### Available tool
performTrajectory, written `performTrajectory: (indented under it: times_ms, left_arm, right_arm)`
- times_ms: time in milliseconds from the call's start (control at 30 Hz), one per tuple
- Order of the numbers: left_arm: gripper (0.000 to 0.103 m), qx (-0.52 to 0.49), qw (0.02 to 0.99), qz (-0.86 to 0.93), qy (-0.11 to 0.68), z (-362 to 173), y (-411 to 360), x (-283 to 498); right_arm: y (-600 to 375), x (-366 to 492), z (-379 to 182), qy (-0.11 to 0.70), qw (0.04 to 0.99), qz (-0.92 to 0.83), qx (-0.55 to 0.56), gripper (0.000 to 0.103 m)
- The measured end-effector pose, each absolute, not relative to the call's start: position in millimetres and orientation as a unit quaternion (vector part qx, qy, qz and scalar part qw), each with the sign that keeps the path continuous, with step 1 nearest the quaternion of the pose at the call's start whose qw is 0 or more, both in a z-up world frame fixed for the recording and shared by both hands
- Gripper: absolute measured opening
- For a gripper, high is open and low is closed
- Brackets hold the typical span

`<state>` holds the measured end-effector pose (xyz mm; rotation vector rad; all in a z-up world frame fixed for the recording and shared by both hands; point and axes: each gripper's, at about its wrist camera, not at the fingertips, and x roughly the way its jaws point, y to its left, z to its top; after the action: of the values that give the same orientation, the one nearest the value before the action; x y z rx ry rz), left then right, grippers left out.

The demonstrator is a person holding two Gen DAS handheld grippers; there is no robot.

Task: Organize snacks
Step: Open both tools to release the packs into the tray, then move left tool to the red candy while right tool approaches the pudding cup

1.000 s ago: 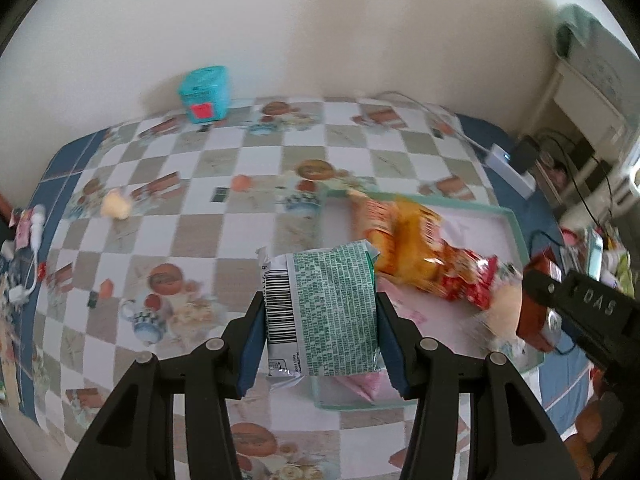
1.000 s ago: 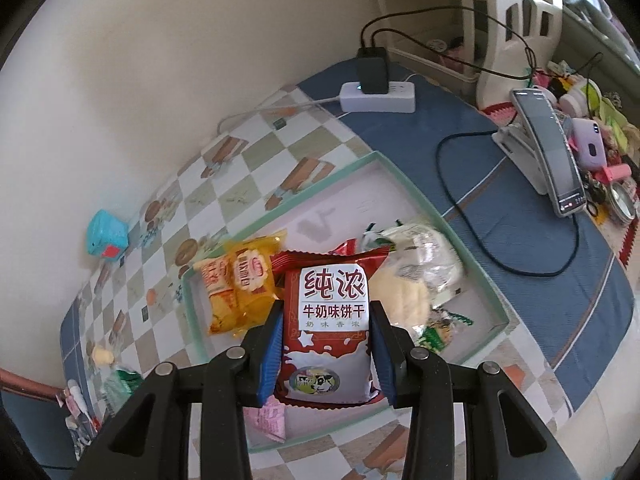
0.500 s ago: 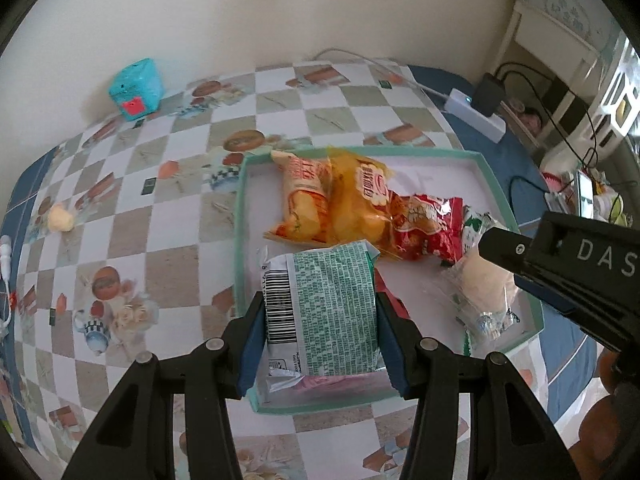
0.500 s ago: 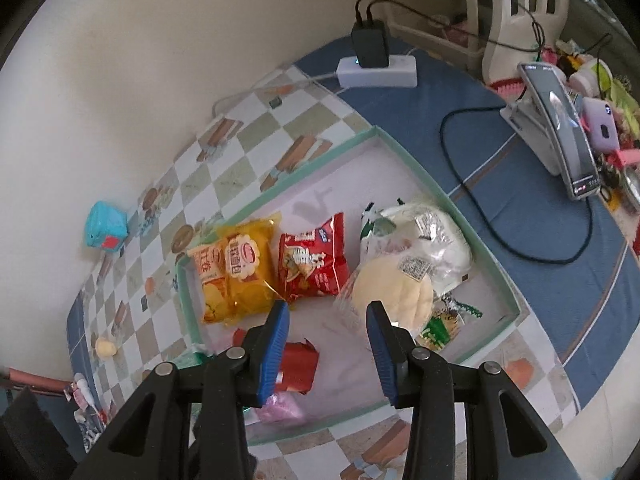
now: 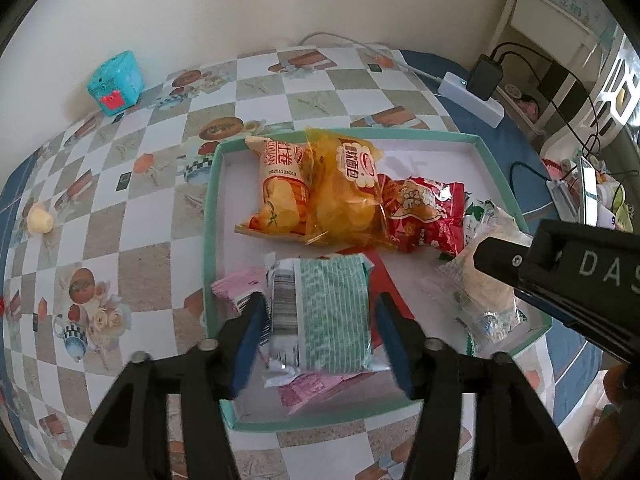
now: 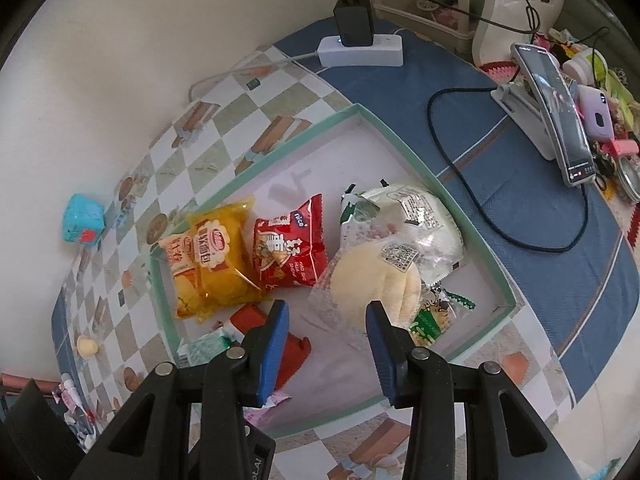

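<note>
The teal-rimmed tray (image 5: 210, 216) holds an orange packet (image 5: 280, 188), a yellow packet (image 5: 348, 196) and a red packet (image 5: 424, 212). My left gripper (image 5: 320, 304) points down over the tray's near corner and its jaws are opening. A green-and-white packet (image 5: 328, 312) lies between them on a pink packet (image 5: 236, 284), with a gap at the right pad. My right gripper (image 6: 327, 312) hangs open and empty over the tray (image 6: 472, 236). A red biscuit packet (image 6: 292, 352) lies by its left finger and wrapped bread (image 6: 376, 284) by its right.
A teal cube (image 5: 116, 82) stands by the wall and a small yellow object (image 5: 40, 220) lies on the checked cloth at the left. A power strip (image 6: 360, 52), a black cable (image 6: 460, 184) and a phone on a stand (image 6: 560, 120) sit right of the tray.
My left gripper carried the green-and-white packet over the tray, sank and widened its jaws. My right gripper let go of the red biscuit packet, which now lies in the tray.
</note>
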<state>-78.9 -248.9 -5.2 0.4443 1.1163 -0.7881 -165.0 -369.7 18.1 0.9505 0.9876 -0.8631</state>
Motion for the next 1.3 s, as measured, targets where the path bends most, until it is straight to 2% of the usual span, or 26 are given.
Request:
performTrajectory:
  times_ms: [267,367,567,700,800,967,1033,1233,1267,1300]
  left_arm:
    - [0.070,0.201,0.760,-0.360,0.502,6,-245,-77]
    - [0.078,0.199,0.765,-0.350,0.503,8,-241,-73]
    - [0.081,0.165,0.777,-0.320,0.516,14,-223,-53]
    - [0.082,0.135,0.789,-0.283,0.528,16,-205,-33]
    - [0.090,0.114,0.799,-0.236,0.541,14,-186,-15]
    - [0.091,0.098,0.813,-0.162,0.550,8,-151,13]
    - [0.091,0.083,0.815,-0.141,0.555,9,-135,24]
    - [0.091,0.051,0.822,-0.083,0.561,10,-92,52]
    - [0.091,0.043,0.822,-0.076,0.563,10,-85,55]
    - [0.091,0.034,0.821,-0.071,0.566,9,-78,60]
  right_arm:
    - [-369,-164,19,0.442,0.689,-0.387,0.424,0.044]
    - [-368,-163,19,0.443,0.691,-0.387,0.421,0.045]
    - [-364,-158,20,0.448,0.695,-0.383,0.412,0.052]
    - [-363,-155,19,0.451,0.697,-0.382,0.406,0.059]
    - [-360,-152,19,0.457,0.698,-0.383,0.397,0.065]
    - [-349,-141,20,0.467,0.707,-0.376,0.376,0.069]
    - [-342,-135,21,0.470,0.713,-0.368,0.367,0.080]
    - [-319,-116,25,0.479,0.736,-0.344,0.332,0.082]
    - [-315,-112,25,0.481,0.740,-0.339,0.326,0.085]
    - [-313,-110,25,0.481,0.742,-0.336,0.323,0.094]
